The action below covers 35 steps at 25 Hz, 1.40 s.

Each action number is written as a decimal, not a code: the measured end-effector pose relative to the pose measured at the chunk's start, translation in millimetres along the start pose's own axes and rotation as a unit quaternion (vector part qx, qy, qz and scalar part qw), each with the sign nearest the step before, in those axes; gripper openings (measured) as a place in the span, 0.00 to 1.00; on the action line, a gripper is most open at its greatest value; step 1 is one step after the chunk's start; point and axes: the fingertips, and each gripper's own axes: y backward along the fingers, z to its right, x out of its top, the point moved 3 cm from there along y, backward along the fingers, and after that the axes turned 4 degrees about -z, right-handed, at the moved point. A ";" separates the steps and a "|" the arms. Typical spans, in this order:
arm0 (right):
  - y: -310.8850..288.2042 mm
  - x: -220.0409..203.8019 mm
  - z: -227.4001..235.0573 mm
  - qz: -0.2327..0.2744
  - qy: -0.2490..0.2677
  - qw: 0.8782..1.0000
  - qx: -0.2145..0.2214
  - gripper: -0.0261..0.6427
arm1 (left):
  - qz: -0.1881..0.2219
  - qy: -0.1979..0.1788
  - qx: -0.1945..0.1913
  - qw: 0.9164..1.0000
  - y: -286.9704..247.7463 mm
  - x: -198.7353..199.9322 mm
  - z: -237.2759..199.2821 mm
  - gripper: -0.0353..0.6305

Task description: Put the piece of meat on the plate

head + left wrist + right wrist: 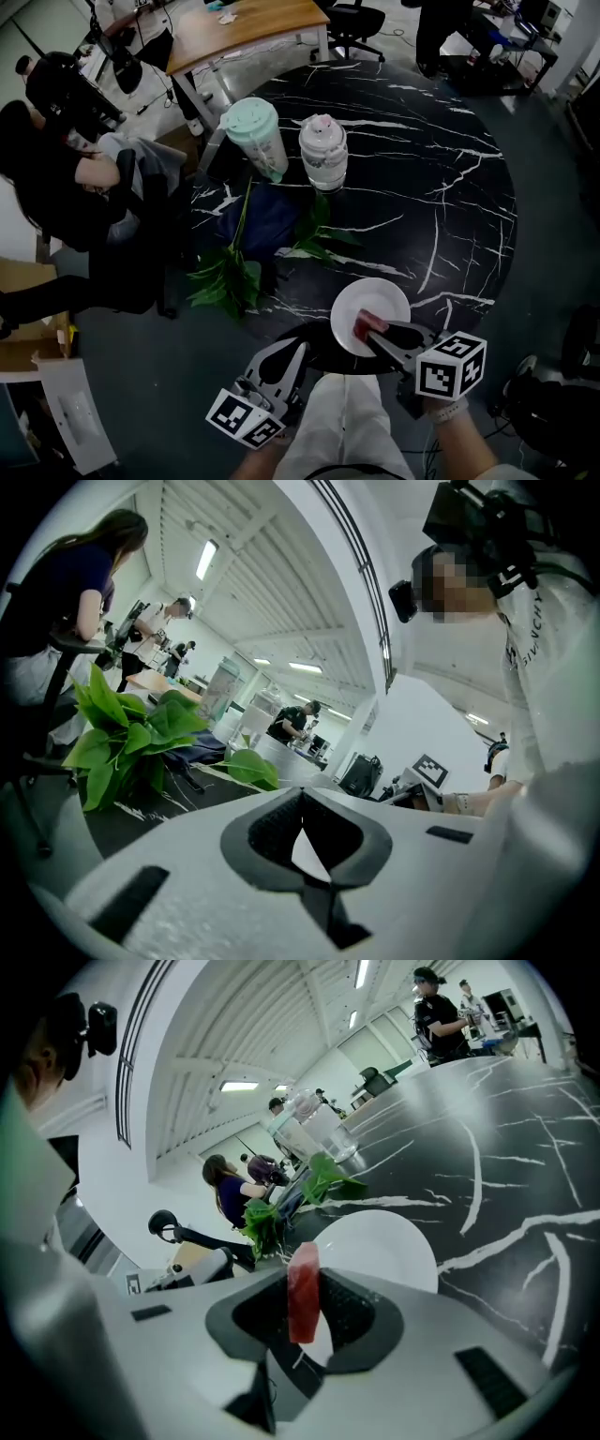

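Observation:
A red piece of meat (303, 1290) stands upright between the pads of my right gripper (305, 1296), which is shut on it. In the head view the right gripper (372, 330) holds the meat (367, 324) over the near part of the white plate (375, 298), which sits at the near edge of the black marble table (441, 187). Whether the meat touches the plate (384, 1241) is not clear. My left gripper (281, 361) hangs off the table's near edge, left of the plate. Its jaw tips meet with nothing in them (300, 794).
Two lidded cups, one mint-topped (255, 136) and one clear (323, 150), stand at the table's far left. Green leaves (234, 272) and a dark blue cloth (258, 225) lie left of the plate. A seated person (66, 178) is beyond the table's left side.

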 end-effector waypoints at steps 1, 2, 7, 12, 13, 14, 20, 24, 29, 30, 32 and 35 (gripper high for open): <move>-0.8 0.2 2.1 -0.003 0.000 1.000 -0.001 0.18 | 0.002 0.003 0.001 1.000 0.0 -1.1 -0.3 0.07; -1.3 0.4 3.5 -0.007 0.004 1.000 -0.001 0.18 | 0.004 0.005 0.003 1.000 0.2 -2.1 -0.5 0.07; -2.5 6.4 4.9 -0.020 0.074 0.997 -0.020 0.18 | 0.017 0.019 0.009 1.000 3.7 -6.1 -0.8 0.07; -5.9 12.8 10.5 -0.025 0.139 0.989 -0.045 0.18 | 0.022 0.031 0.016 0.999 8.6 -10.9 -0.8 0.07; -6.8 14.0 10.8 -0.021 0.143 0.988 -0.046 0.19 | 0.023 0.033 0.017 0.999 9.7 -11.6 -0.9 0.07; -7.7 15.1 11.3 -0.019 0.148 0.988 -0.047 0.19 | 0.023 0.035 0.017 0.999 10.5 -12.3 -1.1 0.07; -6.2 15.2 17.9 -0.024 0.155 0.986 -0.063 0.23 | 0.027 0.042 0.016 0.999 10.9 -14.8 0.6 0.07; -0.9 14.1 24.9 -0.023 0.182 0.979 -0.092 0.26 | 0.028 0.050 0.014 0.998 10.5 -17.8 3.1 0.07; 3.6 13.6 31.9 -0.014 0.210 0.970 -0.119 0.32 | 0.021 0.048 0.011 0.999 10.0 -22.7 8.3 0.07; 6.7 16.3 31.4 -0.001 0.210 0.970 -0.121 0.32 | 0.020 0.047 0.010 0.999 9.3 -22.7 9.4 0.07; 13.5 22.6 26.8 0.027 0.213 0.969 -0.119 0.32 | 0.020 0.045 0.007 0.999 7.4 -20.6 11.7 0.07; 23.0 30.1 11.4 0.059 0.204 0.973 -0.087 0.32 | 0.023 0.038 0.001 0.999 3.7 -11.6 17.8 0.07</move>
